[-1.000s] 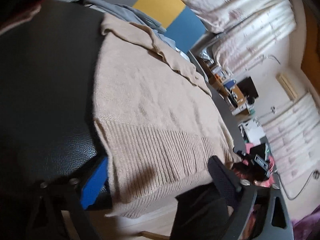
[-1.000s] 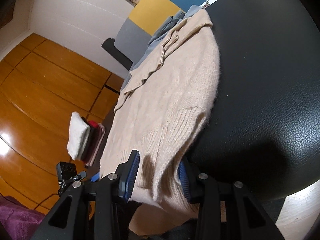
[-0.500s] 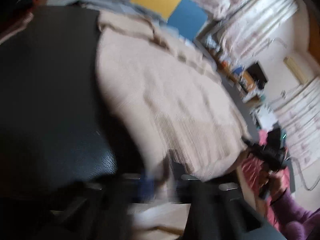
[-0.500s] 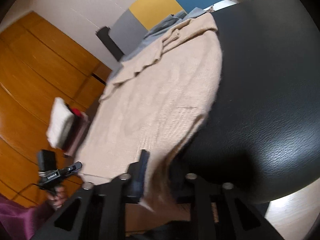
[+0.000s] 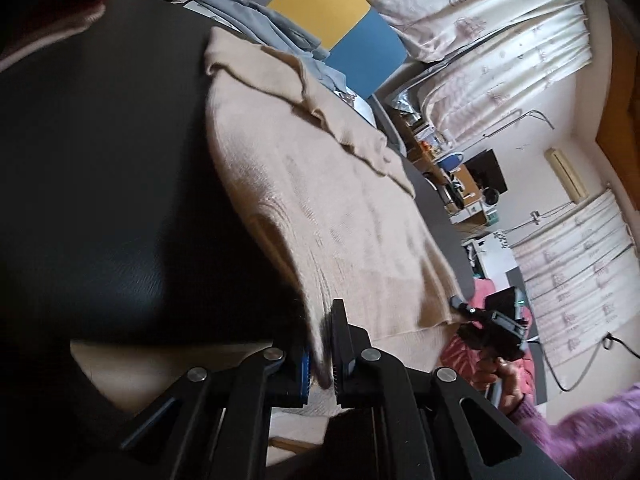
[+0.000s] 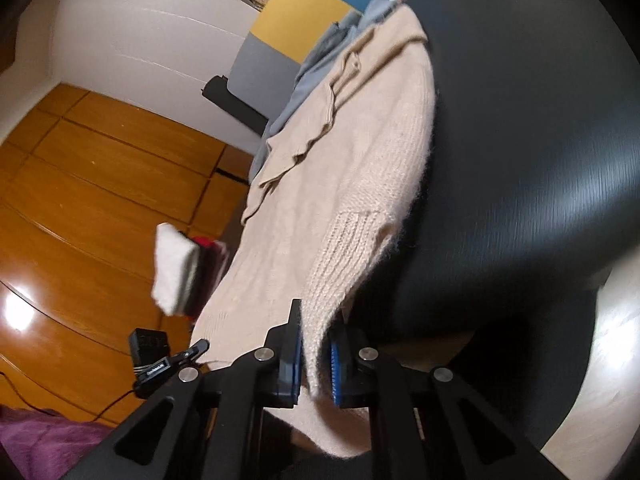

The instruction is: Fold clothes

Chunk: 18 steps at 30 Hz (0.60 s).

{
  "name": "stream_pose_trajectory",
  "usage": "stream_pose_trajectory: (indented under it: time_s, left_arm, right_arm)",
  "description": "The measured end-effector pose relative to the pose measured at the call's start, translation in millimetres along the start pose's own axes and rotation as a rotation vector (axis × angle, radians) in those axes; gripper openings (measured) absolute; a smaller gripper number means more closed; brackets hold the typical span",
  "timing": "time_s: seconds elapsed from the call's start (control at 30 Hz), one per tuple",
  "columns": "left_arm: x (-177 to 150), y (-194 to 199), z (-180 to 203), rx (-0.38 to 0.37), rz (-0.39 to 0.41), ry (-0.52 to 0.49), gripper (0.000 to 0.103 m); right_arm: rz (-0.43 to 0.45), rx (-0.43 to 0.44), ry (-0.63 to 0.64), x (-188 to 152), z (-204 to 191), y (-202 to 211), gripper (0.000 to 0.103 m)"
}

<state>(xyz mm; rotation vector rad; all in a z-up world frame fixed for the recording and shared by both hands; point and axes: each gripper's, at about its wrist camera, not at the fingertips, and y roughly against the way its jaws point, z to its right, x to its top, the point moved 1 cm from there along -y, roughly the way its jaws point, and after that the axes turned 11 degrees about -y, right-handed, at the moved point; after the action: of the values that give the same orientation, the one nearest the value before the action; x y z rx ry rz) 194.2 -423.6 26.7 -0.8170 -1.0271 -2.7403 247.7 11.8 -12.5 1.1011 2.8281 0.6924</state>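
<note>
You're in a lived-in home room: patterned curtains (image 5: 500,12) hang at one o'clock, a wall air conditioner (image 5: 566,174) sits at three, a cluttered desk (image 5: 460,184) lies between, and glossy wooden cupboard doors (image 6: 80,184) fill nine o'clock in the right view.

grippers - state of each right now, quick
Left gripper: closed on the beige sweater hem.
Right gripper: closed on the same sweater's hem.
</note>
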Motion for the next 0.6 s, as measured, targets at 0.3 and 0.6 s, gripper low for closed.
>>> stream_pose_trajectory:
  time_s: [0.3, 0.6]
  left_arm:
    - [49, 38, 9, -0.062, 0.019, 0.04, 0.009]
    - [187, -35, -41, -0.08, 0.014, 0.184, 0.009]
  right_arm:
    - [-0.002, 0.198, -0.183, 51, -12, -9, 0.009]
    - [0.064, 0.338, -0.345, 156, -28, -35, 0.009]
